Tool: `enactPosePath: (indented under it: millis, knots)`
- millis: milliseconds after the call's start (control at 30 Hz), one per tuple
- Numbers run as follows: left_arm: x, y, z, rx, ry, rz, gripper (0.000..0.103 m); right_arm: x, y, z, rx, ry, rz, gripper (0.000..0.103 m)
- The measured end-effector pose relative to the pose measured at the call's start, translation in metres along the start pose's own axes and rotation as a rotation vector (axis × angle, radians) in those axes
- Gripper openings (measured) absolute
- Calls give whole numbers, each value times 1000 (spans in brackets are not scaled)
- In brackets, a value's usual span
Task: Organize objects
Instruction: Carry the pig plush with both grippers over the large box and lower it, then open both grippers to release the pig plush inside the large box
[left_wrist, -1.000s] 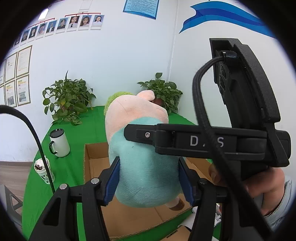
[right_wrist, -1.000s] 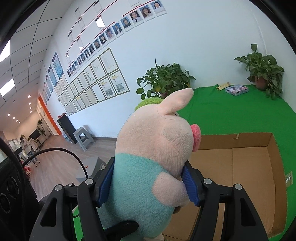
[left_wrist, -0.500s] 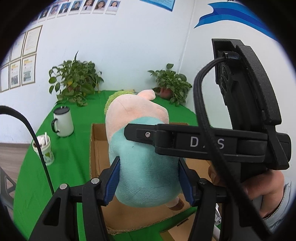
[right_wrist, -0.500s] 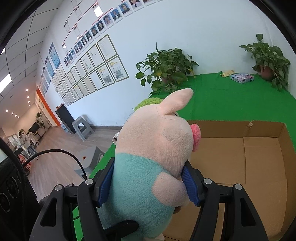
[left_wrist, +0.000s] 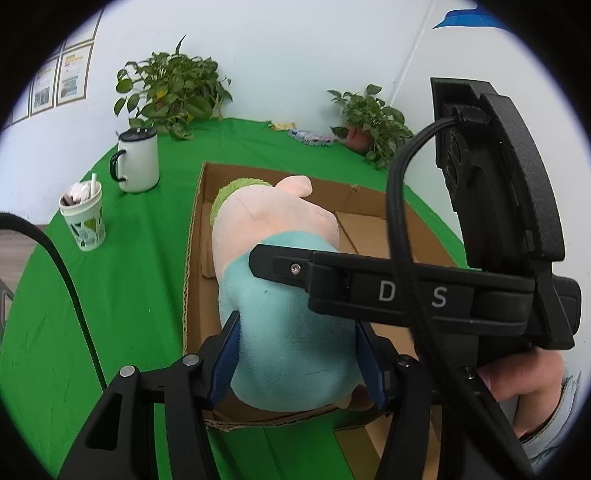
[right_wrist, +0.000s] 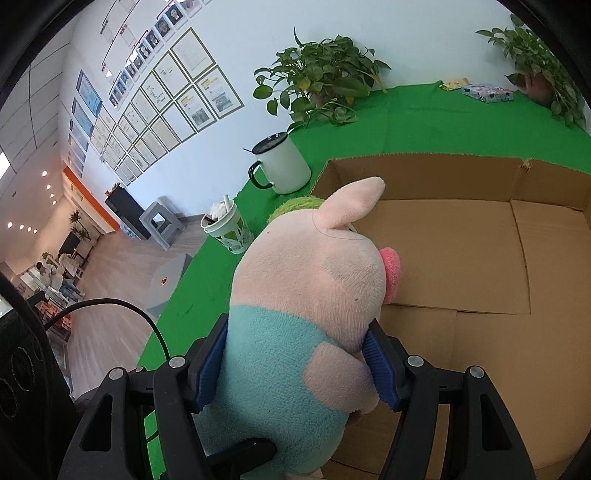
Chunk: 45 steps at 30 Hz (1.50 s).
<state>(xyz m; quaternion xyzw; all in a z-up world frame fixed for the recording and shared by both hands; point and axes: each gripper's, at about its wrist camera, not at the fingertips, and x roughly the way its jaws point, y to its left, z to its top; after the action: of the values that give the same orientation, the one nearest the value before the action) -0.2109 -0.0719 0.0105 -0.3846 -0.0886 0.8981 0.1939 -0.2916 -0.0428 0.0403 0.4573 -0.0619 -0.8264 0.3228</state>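
A plush pig (left_wrist: 280, 295) with a pink head, green cap and teal body is held by both grippers at once. My left gripper (left_wrist: 299, 358) is shut on its teal body from one side. My right gripper (right_wrist: 295, 365) is shut on the body from the other side and also shows in the left wrist view (left_wrist: 424, 295), crossing in front. The pig (right_wrist: 314, 314) hangs tilted over the near left part of an open cardboard box (right_wrist: 480, 258), which also shows in the left wrist view (left_wrist: 192, 258). The pig's feet are hidden.
The box sits on a green tablecloth (left_wrist: 110, 295). To its left stand a white mug with a black lid (left_wrist: 136, 162) and a paper cup (left_wrist: 83, 218). Two potted plants (left_wrist: 170, 92) (left_wrist: 369, 122) and a small packet (right_wrist: 485, 92) are at the back.
Both grippers have carried the pig forward and down toward the box. The views have tilted down, so the box floor and the mug now fill more of the frame.
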Motion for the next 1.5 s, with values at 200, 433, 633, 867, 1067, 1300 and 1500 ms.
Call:
enactPosePath:
  millis: [200,433,633,867,1067,1300,1500]
  knots:
    - [10,9,-7,-41,54,39,57,30,-4,-4,5,37,7,65]
    - [-4,12,-15,-45,55,115,56,69,1,-12,-11,90,-30,68]
    - [-4,19,-22,-68,63,92,41,77,1,-10,24,117,-10,82]
    - [-4,27,-22,-112,55,85,37,44,-18,-5,101,95,66,82]
    - [-3,28,-26,-122,59,104,36,53,-15,-17,58,135,62,60]
    - [-21,29,-26,-168,35,135,38,48,-11,-15,59,124,35,76]
    - [-65,17,-25,-169,-113,202,67,2,-9,-16,29,34,16,102]
